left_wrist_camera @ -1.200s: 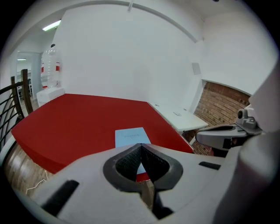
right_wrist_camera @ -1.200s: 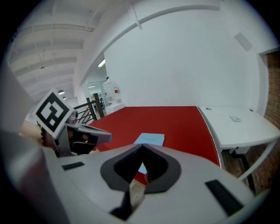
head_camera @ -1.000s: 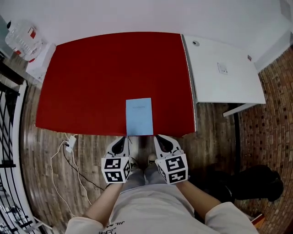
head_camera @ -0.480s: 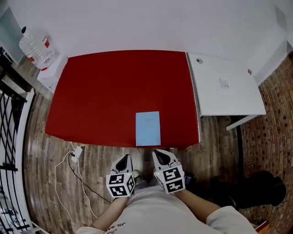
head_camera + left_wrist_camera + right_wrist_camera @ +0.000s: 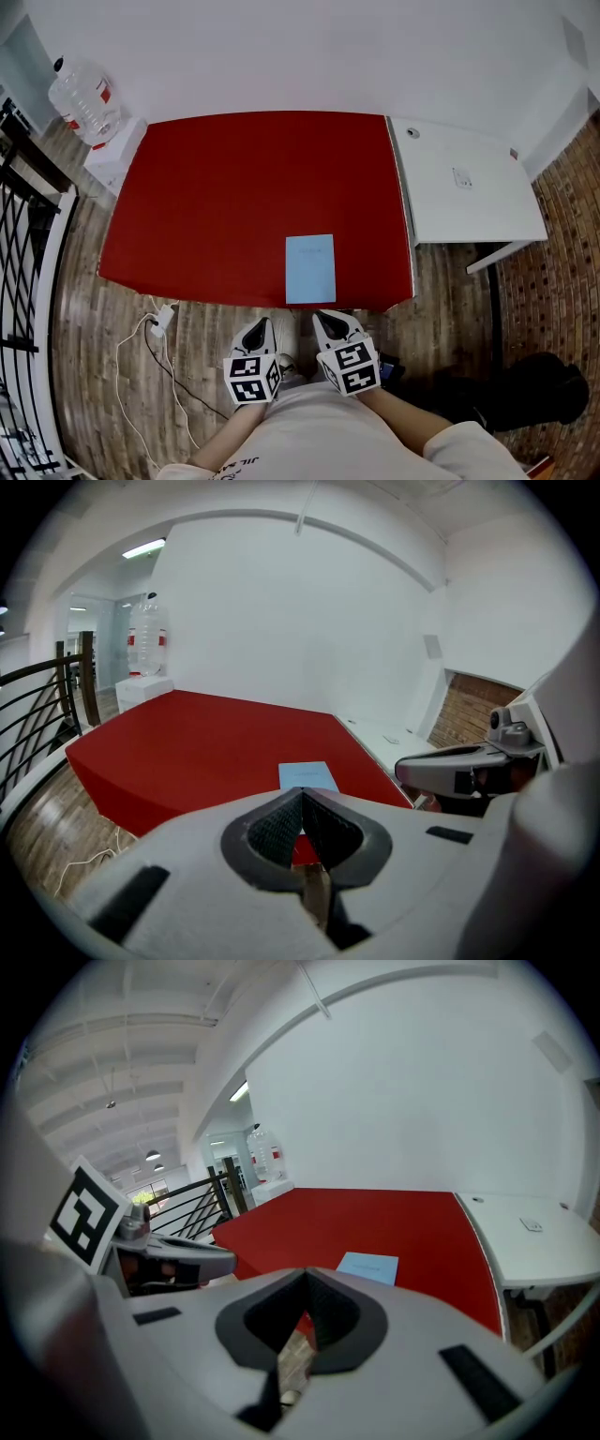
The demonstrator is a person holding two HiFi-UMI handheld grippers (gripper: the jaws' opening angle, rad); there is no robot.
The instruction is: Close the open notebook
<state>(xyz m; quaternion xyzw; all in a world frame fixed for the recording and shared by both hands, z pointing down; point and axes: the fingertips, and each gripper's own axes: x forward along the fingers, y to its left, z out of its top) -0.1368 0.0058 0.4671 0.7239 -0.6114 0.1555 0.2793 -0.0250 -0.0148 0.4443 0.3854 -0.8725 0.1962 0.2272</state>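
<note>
left gripper (image 5: 264, 324), right gripper (image 5: 322, 318) drawn back | notebook (image 5: 309, 269) closed, flat, blue

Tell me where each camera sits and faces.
Head view: on the person's head, looking steeply down at the red table and blue notebook; left gripper, right gripper, forearms show.
Left gripper view: on the left gripper, looking along its shut jaws at the table; right gripper beside.
Right gripper view: on the right gripper, shut jaws, same aim; left gripper beside.
Shared: all show the notebook.
</note>
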